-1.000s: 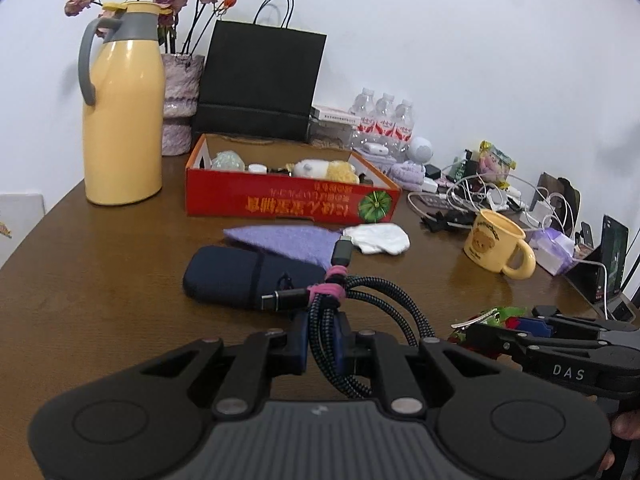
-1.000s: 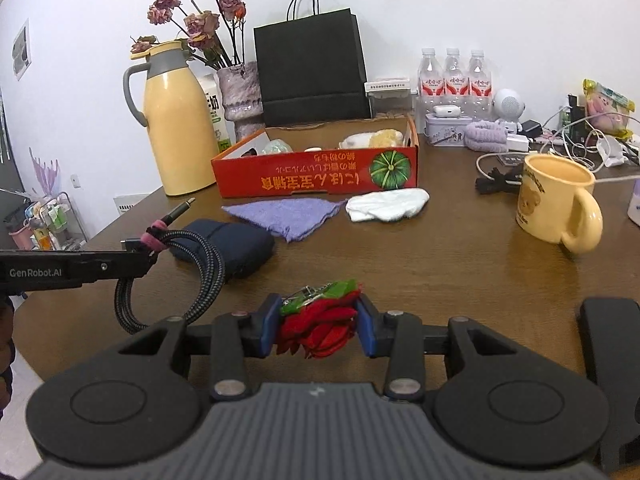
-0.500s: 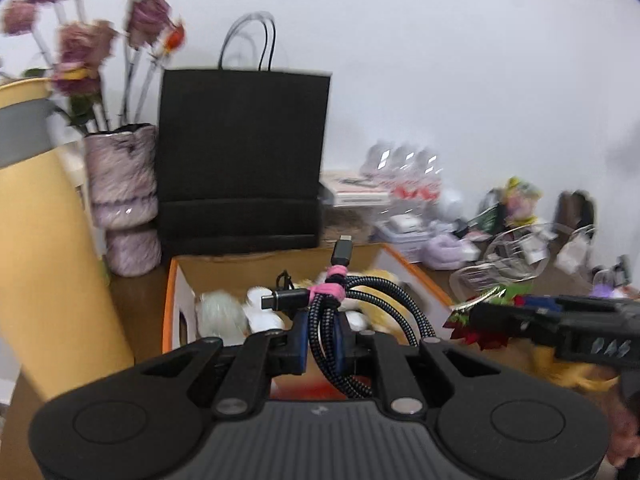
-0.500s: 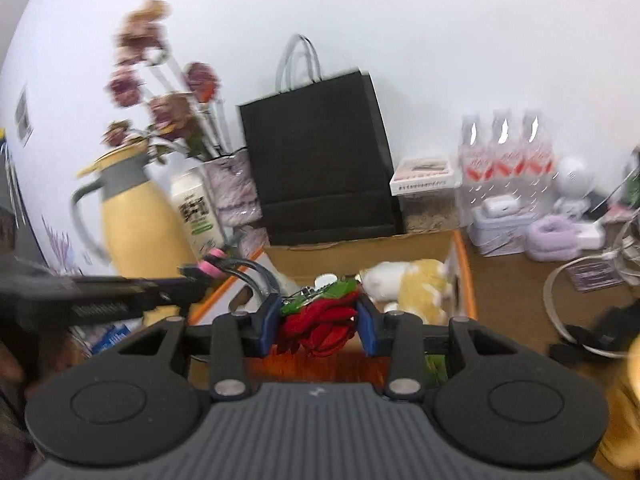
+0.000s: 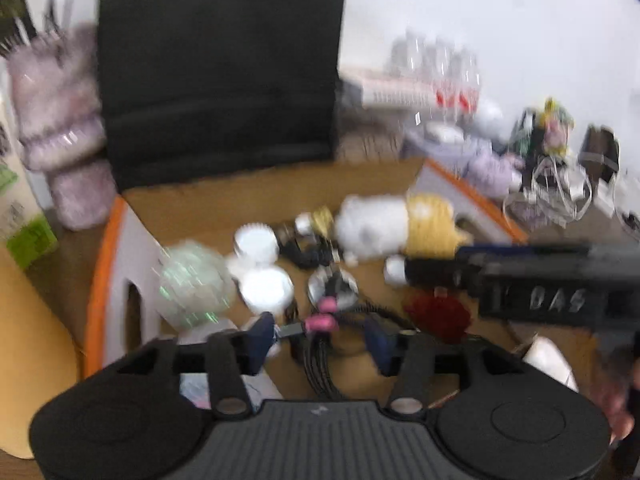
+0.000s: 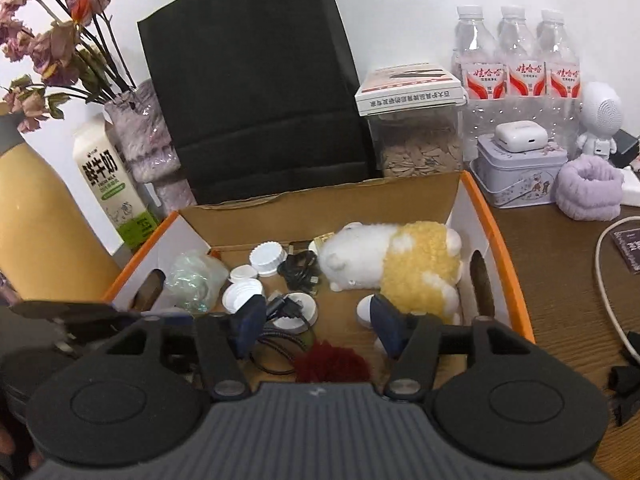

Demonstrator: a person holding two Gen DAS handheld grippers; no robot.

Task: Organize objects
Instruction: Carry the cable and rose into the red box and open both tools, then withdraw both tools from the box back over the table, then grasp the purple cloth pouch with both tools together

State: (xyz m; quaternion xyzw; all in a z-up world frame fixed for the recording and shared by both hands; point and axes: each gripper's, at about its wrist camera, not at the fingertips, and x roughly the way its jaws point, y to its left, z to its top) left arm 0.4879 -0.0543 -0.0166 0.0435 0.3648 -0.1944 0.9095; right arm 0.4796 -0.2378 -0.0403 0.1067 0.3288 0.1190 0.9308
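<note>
Two views are looking down into the same orange-rimmed cardboard box, but only the right wrist view is sharp; the left one is smearing everything. In the left view, the left gripper is standing with its jaws wide, having just been opening, and the braided cable with its pink tie is lying loose between them, no pad pressing on it. The cable's bundle is running roughly up and down in the lower middle of that frame, plugs pointing up and left. To the right of it the red pompom is lying on the box floor below the right gripper's dark arm crossing in from the right edge.

The right view is showing what the blur hides. At far left are a yellow jug, a milk carton and dried flowers; the black paper bag is standing behind the box. Inside, from left to right, are a clear plastic wad, white caps, and a white and yellow plush toy lying lengthwise. The right gripper is also wide, its jaws having just been opening, with the pompom on the floor at the frame's lower middle. Water bottles and a tin are standing at upper right, outside the box.
</note>
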